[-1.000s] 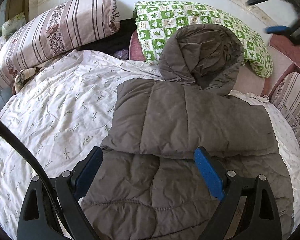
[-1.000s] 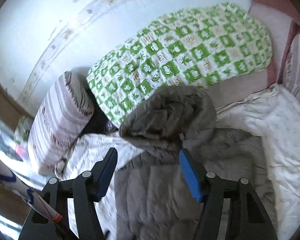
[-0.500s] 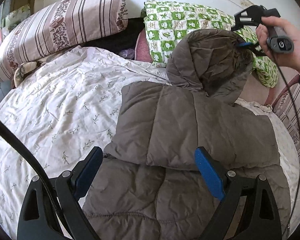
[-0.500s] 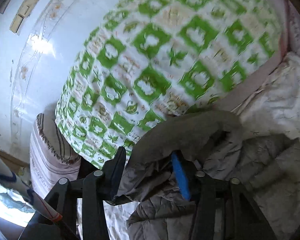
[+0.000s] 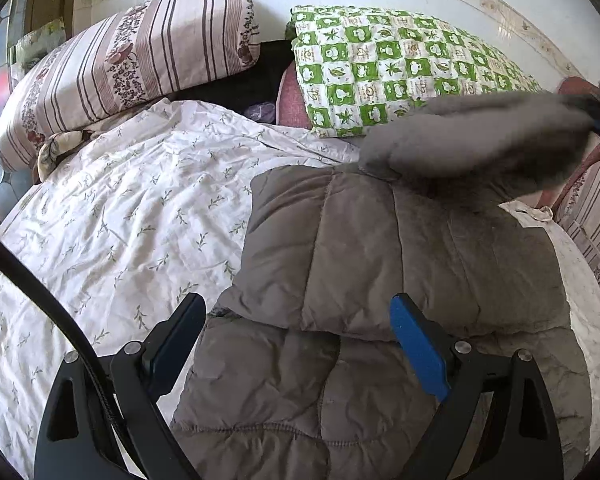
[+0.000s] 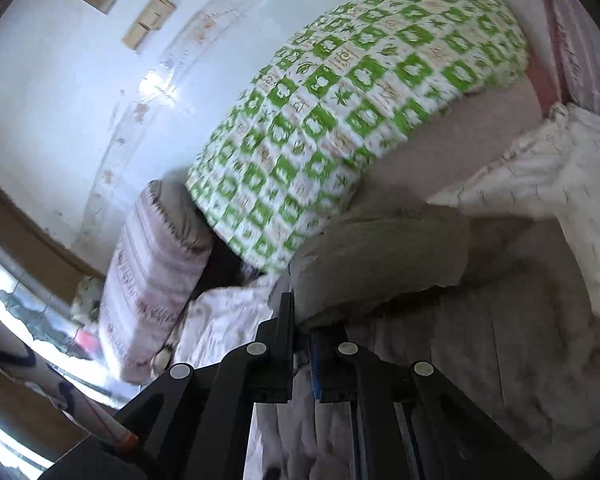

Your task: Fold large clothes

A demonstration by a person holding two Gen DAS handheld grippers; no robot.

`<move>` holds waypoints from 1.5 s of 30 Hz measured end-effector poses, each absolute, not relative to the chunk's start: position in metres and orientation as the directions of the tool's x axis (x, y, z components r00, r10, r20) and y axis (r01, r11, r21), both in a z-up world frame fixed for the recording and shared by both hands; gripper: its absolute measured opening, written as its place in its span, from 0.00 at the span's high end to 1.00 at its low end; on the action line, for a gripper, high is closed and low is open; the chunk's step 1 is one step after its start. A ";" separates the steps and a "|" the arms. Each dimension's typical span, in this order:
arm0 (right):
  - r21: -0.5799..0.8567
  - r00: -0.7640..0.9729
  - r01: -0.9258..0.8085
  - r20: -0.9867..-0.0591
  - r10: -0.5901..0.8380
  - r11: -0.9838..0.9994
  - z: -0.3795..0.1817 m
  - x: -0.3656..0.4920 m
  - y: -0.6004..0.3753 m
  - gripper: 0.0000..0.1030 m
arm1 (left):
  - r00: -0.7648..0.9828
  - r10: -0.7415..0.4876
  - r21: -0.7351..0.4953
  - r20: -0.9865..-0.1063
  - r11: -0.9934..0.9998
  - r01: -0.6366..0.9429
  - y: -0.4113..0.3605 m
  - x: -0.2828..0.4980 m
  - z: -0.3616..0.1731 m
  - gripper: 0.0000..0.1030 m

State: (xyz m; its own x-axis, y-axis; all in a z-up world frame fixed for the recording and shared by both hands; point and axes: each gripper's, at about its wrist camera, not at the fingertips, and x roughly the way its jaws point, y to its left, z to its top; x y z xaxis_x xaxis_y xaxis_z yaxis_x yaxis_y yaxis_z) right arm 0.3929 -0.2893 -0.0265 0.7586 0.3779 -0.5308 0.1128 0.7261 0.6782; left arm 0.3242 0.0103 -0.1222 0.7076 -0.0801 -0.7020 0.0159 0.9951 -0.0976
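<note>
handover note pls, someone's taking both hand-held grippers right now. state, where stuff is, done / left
Right hand-held gripper: shut on the hood edge, hood lifted off the bed.
Left hand-held gripper: open, empty, hovering over the jacket's near end.
Grey puffer jacket: lies on the white floral quilt, beside the green checked pillow.
Done: a sleeve or side looks folded across the body.
Left: probably lay the hood down onto the body, then fold the jacket up from the near hem.
</note>
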 end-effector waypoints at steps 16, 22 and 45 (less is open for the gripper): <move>0.593 0.609 0.281 -0.718 0.338 0.754 -0.230 0.319 -0.265 0.88 | 0.699 -0.102 -0.086 -0.708 0.995 0.059 -0.004 0.324 -0.129 0.10; 0.576 0.598 0.220 -0.717 0.358 0.787 -0.208 0.306 -0.278 0.50 | 0.685 -0.124 -0.112 -0.718 0.992 0.062 -0.005 0.329 -0.133 0.10; 0.218 0.631 0.103 -0.769 0.106 0.971 -0.172 0.409 -0.252 0.50 | 0.680 -0.117 -0.101 -0.723 0.993 0.063 -0.006 0.336 -0.137 0.10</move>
State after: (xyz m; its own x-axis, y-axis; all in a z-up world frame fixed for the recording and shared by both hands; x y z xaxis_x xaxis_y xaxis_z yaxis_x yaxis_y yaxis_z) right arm 0.4090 -0.2516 -0.1719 0.6310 0.1055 -0.7686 0.1027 0.9706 0.2176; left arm 0.3355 -0.0055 -0.1369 0.6804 -0.1168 -0.7235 0.0628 0.9929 -0.1013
